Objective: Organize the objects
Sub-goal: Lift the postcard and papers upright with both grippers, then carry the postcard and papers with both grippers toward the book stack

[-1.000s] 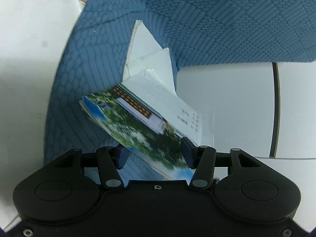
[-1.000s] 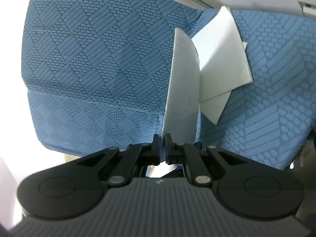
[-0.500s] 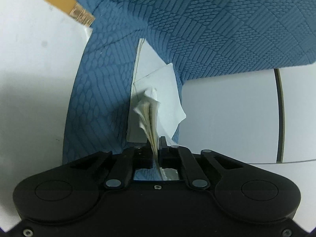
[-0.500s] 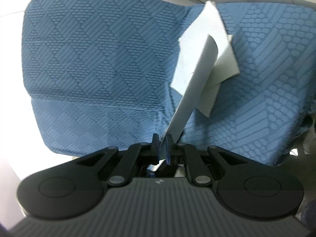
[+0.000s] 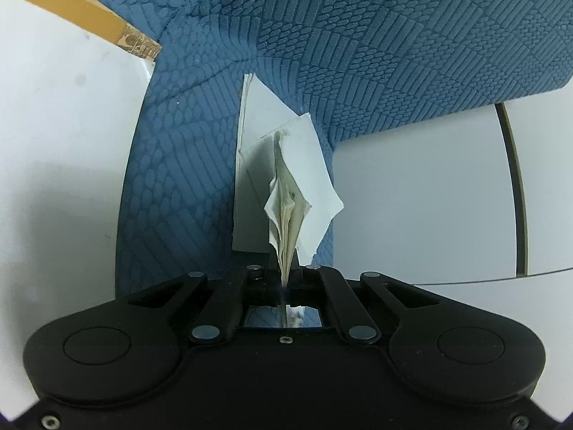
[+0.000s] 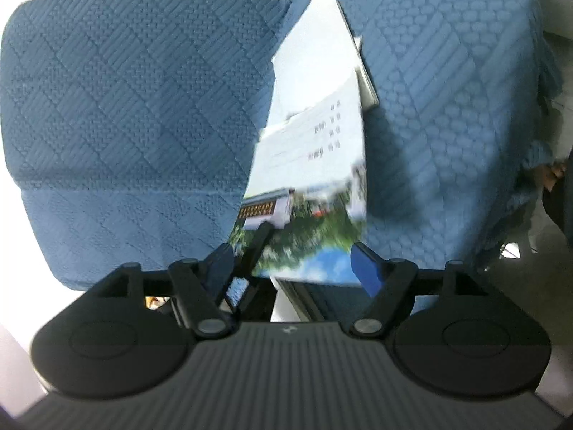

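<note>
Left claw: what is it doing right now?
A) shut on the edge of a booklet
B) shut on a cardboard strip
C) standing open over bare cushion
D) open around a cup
A: the left claw is closed, with the booklet fanning its pages out from between the fingers.

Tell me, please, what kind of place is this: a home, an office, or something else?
Probably a home living room, though I cannot be sure. A blue quilted sofa cover drapes over what looks like a cushioned seat and backrest, a booklet and loose white papers lie on it, and a white panelled surface stands beside it.
</note>
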{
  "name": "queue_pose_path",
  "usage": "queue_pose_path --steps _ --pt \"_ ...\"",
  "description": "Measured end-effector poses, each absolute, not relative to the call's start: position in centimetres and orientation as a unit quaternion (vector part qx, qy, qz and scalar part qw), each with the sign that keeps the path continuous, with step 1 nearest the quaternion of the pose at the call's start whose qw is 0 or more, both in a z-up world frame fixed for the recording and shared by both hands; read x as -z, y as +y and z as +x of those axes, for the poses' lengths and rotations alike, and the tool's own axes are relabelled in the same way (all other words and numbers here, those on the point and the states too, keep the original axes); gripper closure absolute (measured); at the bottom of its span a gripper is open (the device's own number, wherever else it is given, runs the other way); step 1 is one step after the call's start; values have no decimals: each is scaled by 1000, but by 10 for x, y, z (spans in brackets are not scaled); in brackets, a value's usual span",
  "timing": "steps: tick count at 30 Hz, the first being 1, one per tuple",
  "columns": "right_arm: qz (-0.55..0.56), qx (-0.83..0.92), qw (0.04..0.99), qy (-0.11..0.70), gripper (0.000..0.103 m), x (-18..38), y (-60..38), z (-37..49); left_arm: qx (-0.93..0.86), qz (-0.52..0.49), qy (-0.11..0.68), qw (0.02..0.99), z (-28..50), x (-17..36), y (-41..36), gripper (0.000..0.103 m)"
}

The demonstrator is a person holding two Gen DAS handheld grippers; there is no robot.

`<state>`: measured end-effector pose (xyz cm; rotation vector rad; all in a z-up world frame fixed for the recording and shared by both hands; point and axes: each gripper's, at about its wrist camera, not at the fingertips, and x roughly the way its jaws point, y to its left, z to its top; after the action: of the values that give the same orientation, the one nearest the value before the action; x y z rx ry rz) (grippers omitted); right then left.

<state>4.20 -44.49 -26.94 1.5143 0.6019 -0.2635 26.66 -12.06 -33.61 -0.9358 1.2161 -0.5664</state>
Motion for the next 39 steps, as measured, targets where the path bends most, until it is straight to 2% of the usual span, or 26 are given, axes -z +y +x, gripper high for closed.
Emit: queue_pose_path --steps 14,17,24,29,33,39 --pt "686 217 652 239 31 285 -387 53 238 -413 539 694 266 333 -120 102" --pt "676 252 652 233 38 288 -390 55 239 -411 548 688 264 338 -121 102" --pt "672 297 637 232 73 303 -396 58 243 -401 553 689 259 338 -121 102" --pt "653 311 655 219 90 297 -404 57 252 -398 552 688 254 334 -120 102" --pt "632 302 681 214 96 279 -408 52 259 -405 549 683 249 329 -115 100" --pt "614 270 709 216 97 252 -410 46 270 -416 531 687 235 309 -102 97"
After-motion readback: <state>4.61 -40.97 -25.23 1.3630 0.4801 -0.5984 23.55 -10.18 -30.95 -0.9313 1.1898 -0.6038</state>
